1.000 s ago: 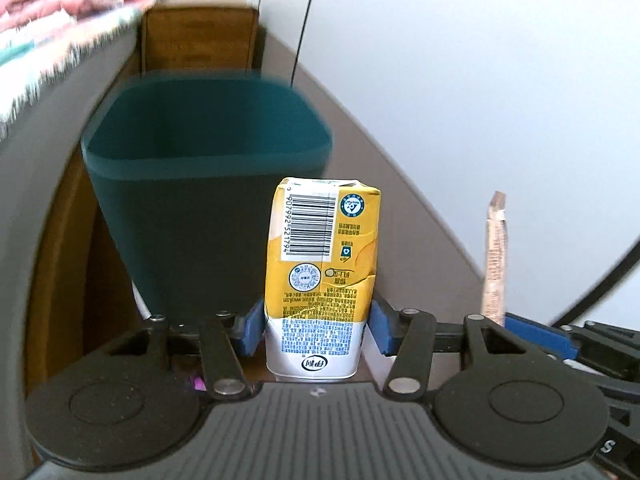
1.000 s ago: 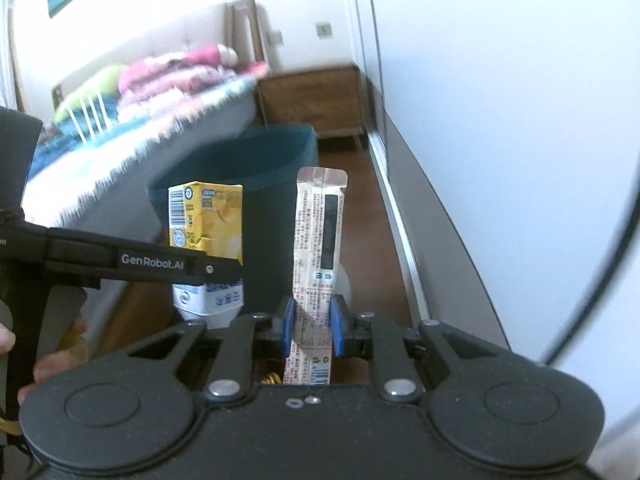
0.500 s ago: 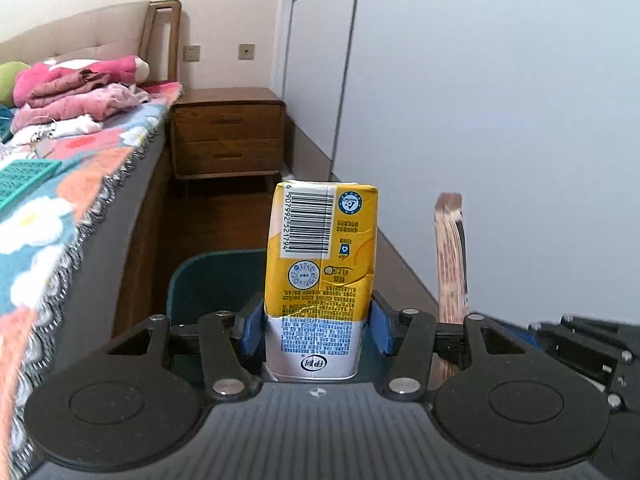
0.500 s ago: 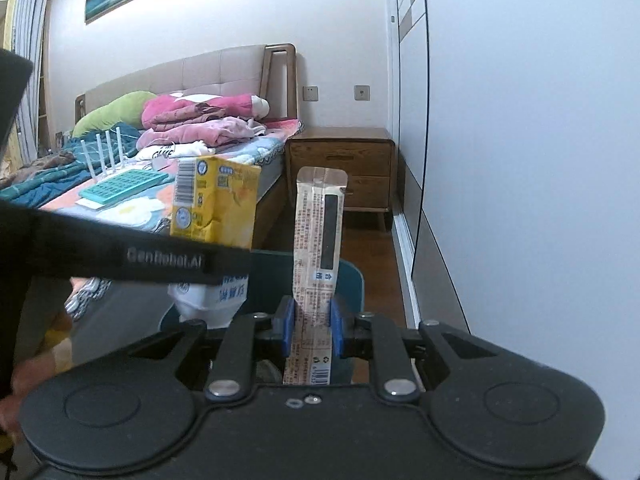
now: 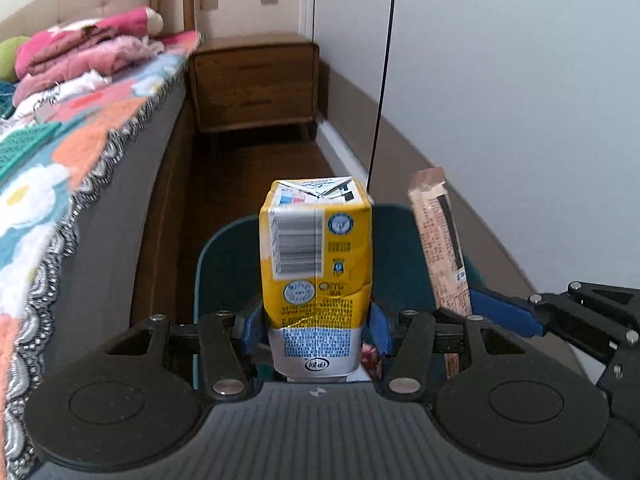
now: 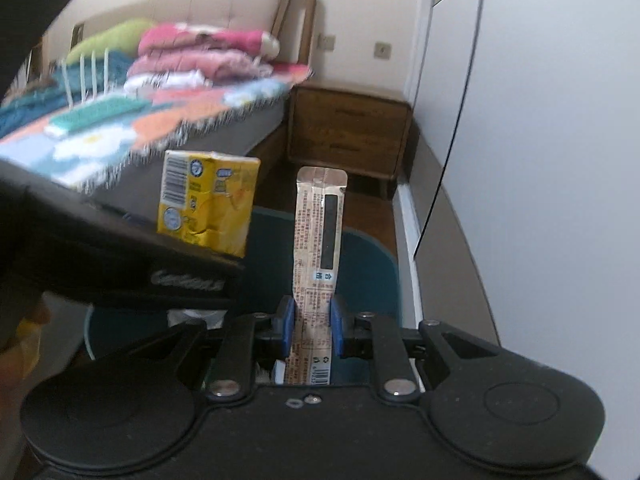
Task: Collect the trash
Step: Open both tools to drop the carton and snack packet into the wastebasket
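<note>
At frame centre, the left gripper point(image 5: 316, 326) clamps a dented yellow-and-white carton point(image 5: 316, 264), while the right gripper point(image 6: 311, 326) pinches a tall, crinkled beige wrapper point(image 6: 318, 248) above the teal bin point(image 6: 372, 276).

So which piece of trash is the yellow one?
The milk carton in the left gripper is yellow and boxy. The other piece, the wrapper in the right gripper, is a thin pinkish-brown strip.

Open bin point(image 5: 208, 264) mouth below; bed point(image 5: 120, 184) left, wall point(image 5: 520, 120) right.
</note>
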Action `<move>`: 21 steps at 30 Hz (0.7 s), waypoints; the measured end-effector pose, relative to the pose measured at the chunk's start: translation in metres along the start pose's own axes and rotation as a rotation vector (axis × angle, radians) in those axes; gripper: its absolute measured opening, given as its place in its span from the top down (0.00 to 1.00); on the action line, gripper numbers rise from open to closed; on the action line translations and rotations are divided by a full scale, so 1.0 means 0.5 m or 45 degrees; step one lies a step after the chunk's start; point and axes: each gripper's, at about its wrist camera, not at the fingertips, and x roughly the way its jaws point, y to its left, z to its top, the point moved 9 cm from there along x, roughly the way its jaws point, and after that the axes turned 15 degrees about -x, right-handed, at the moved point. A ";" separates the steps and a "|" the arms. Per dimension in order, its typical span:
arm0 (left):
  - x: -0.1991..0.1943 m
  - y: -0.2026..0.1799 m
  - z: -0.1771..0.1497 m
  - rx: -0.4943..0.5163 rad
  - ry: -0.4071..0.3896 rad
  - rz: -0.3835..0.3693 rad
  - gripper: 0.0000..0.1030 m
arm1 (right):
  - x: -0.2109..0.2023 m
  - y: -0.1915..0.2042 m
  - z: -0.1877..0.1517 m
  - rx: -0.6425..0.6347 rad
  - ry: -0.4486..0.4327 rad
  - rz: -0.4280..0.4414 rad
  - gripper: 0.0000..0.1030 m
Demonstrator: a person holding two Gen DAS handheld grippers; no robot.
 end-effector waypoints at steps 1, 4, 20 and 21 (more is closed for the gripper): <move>0.015 0.004 -0.002 0.001 0.024 0.004 0.50 | 0.011 0.007 -0.006 -0.011 0.021 0.007 0.83; 0.056 0.018 -0.003 0.013 0.072 0.019 0.50 | 0.032 0.017 -0.014 -0.023 0.068 0.026 0.83; 0.145 0.026 -0.065 0.171 0.209 0.087 0.49 | 0.069 0.052 -0.053 -0.067 0.197 0.066 0.78; 0.146 0.027 -0.066 0.176 0.210 0.087 0.49 | 0.068 0.053 -0.053 -0.069 0.195 0.065 0.77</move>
